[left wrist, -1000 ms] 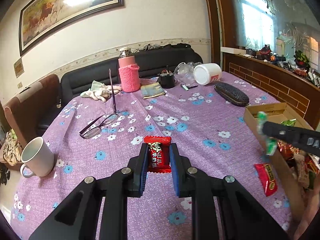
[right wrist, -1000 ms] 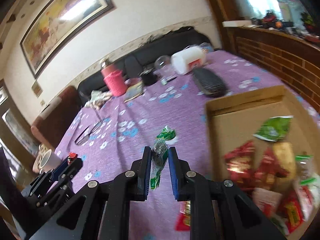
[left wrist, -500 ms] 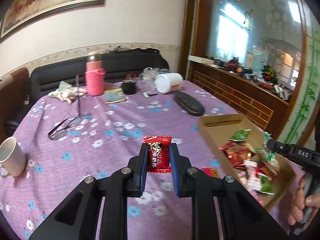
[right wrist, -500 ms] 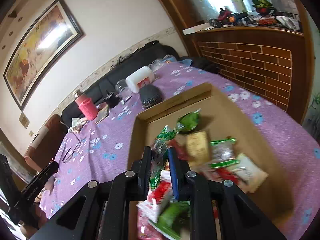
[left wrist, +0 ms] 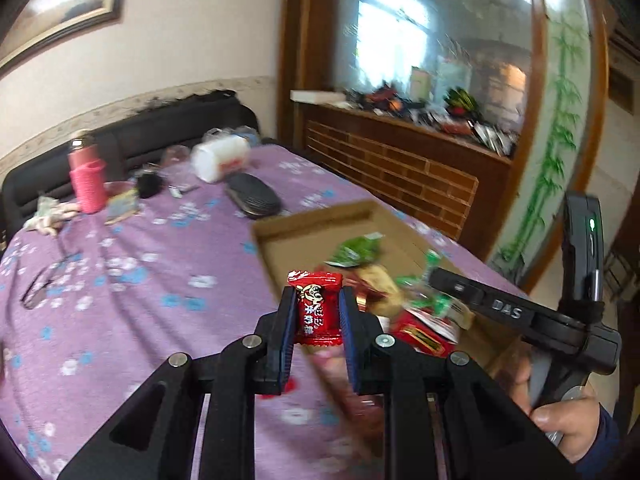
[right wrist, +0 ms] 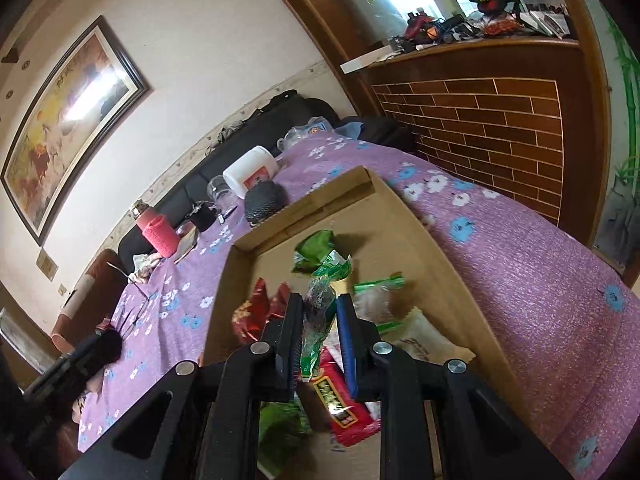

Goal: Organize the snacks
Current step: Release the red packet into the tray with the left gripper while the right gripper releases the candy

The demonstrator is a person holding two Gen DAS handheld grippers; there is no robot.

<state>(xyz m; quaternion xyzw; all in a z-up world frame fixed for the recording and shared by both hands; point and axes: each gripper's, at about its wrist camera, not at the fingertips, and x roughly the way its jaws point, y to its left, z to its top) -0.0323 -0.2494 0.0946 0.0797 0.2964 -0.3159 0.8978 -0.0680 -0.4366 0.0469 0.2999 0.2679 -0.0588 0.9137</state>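
My left gripper [left wrist: 317, 312] is shut on a red candy packet [left wrist: 317, 307], held in the air near the left edge of the cardboard box [left wrist: 316, 218]. My right gripper [right wrist: 319, 320] is over the box [right wrist: 420, 232] with its jaws a bit apart around a green-wrapped snack [right wrist: 320, 300]; the wrapper touches the left pad, with a gap at the right pad. It also shows in the left wrist view [left wrist: 434, 296], reaching in from the right. Several red, green and beige snack packets [right wrist: 416, 336] lie in the box.
On the purple flowered tablecloth [left wrist: 120, 280] stand a pink bottle [left wrist: 86, 178], a white jar on its side [left wrist: 218, 158], a black case [left wrist: 254, 198], a small dark cup [left wrist: 149, 185] and glasses [left wrist: 44, 284]. A brick-faced counter [right wrist: 500, 120] runs along the right.
My left gripper has carried the red packet rightward to the box's edge. My right gripper has moved lower over the box, and its jaws have opened slightly around the green snack.
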